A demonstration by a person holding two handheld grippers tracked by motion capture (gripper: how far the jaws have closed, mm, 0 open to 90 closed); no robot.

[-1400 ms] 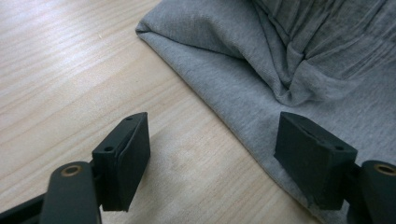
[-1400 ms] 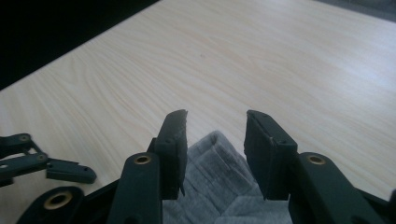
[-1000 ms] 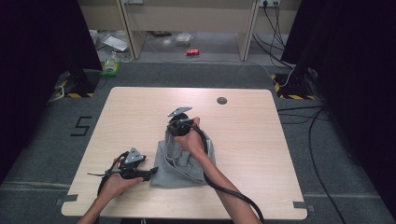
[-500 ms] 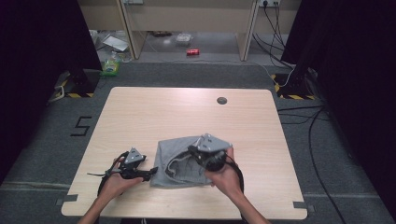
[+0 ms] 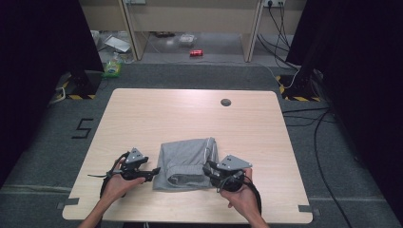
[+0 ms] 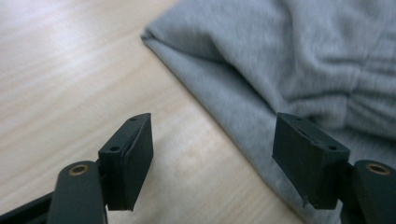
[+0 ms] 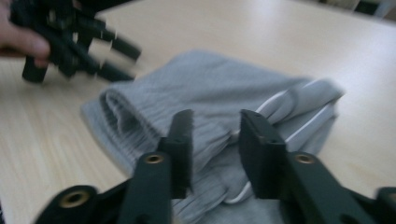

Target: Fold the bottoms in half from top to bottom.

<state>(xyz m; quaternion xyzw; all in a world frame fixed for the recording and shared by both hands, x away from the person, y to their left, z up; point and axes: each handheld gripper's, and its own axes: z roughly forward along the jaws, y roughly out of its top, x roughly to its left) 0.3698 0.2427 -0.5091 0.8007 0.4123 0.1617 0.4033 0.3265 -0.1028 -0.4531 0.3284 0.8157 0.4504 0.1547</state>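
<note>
A grey garment [image 5: 187,164] lies folded into a compact block near the table's front edge. White trim [image 7: 280,100] runs along its far fold in the right gripper view. My left gripper [image 5: 153,173] rests at its left edge, open, with one pad [image 6: 308,158] over the hem [image 6: 289,60] and bare wood between the jaws. My right gripper [image 5: 208,170] is at the garment's right side. Its jaws [image 7: 215,149] have just been opening and stand part open; cloth [image 7: 210,88] lies below the gap and the pads do not press on it. The left gripper [image 7: 70,37] shows beyond.
The wooden table [image 5: 190,114] has a round cable hole [image 5: 225,101] near its far edge. Beyond the table, a red can [image 5: 196,52] and a green bottle [image 5: 112,66] lie on the floor. Cables [image 5: 304,118] trail at the right.
My right gripper came back toward the front edge, pulling the garment's far end over into a fold, then opened and let go. The left gripper stayed put.
</note>
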